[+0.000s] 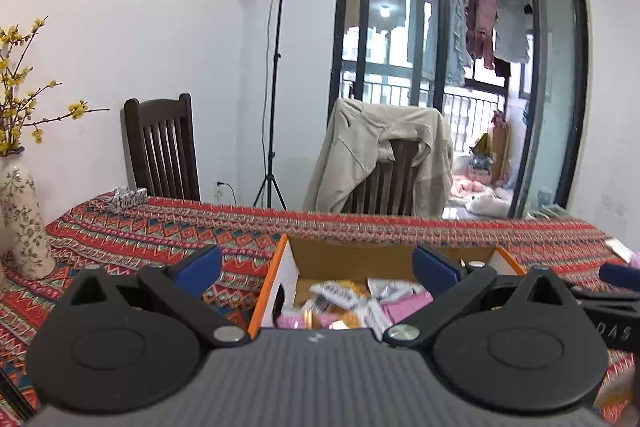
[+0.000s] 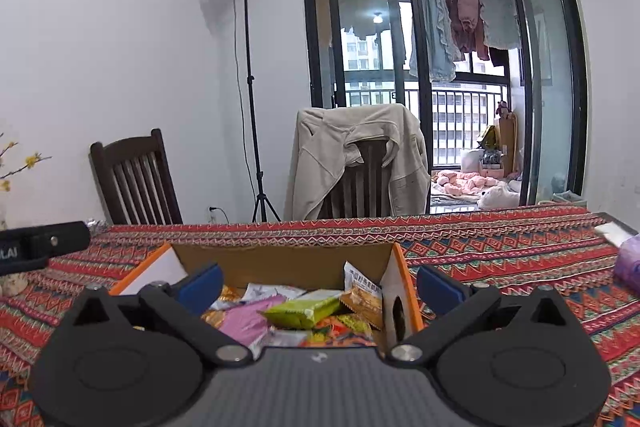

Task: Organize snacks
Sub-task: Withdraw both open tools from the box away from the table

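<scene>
A cardboard box [image 1: 285, 277] with orange edges stands on the patterned tablecloth, holding several snack packets [image 1: 344, 301]. My left gripper [image 1: 317, 266] hovers open at the box's left end. Its left blue pad is outside the wall and its right pad is over the inside. In the right wrist view the same box [image 2: 280, 261] holds a green packet [image 2: 304, 311], a pink packet [image 2: 244, 319] and an orange cracker packet [image 2: 362, 301]. My right gripper [image 2: 320, 287] is open astride the box's right wall, with nothing pressed between its pads.
A floral vase [image 1: 22, 223] with yellow flowers stands at the table's left, and a silver wrapper [image 1: 128, 198] lies near the far edge. A purple pack [image 2: 629, 263] and a white item [image 2: 612, 231] sit at the right. Two chairs and a light stand are behind the table.
</scene>
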Demonstrator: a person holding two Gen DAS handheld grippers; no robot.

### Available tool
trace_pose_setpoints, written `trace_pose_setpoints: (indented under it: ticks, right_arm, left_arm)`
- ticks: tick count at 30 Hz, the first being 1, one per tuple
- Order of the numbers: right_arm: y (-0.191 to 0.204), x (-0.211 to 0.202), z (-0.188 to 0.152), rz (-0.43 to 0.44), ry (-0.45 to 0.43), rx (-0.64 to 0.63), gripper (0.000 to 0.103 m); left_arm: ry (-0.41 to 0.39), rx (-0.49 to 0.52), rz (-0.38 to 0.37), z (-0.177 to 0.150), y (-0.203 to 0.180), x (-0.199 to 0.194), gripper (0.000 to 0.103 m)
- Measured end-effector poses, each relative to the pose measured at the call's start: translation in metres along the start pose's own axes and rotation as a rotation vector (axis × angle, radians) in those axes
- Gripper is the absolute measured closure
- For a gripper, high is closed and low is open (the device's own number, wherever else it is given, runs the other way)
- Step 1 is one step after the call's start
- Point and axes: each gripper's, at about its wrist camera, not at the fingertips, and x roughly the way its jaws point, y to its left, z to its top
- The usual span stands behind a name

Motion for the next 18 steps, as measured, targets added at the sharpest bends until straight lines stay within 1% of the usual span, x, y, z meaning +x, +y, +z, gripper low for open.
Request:
trace_pose_setpoints:
  ticks: [6, 12, 18]
  right_arm:
    - [0.006, -0.045, -0.015, 0.009, 0.03, -0.04, 0.0]
    - [0.013, -0.088, -0.033, 0.024, 0.047, -0.064, 0.0]
    - [0.017, -0.127, -0.053, 0.039, 0.058, -0.07, 0.0]
  left_arm:
    - [0.03, -0.005, -0.052, -0.015, 0.018, -0.039, 0.0]
    - [0.026, 0.025, -0.061, -0.038, 0.025, -0.081, 0.0]
    - [0.038, 0.053, -0.058, -0.06, 0.029, -0.114, 0.0]
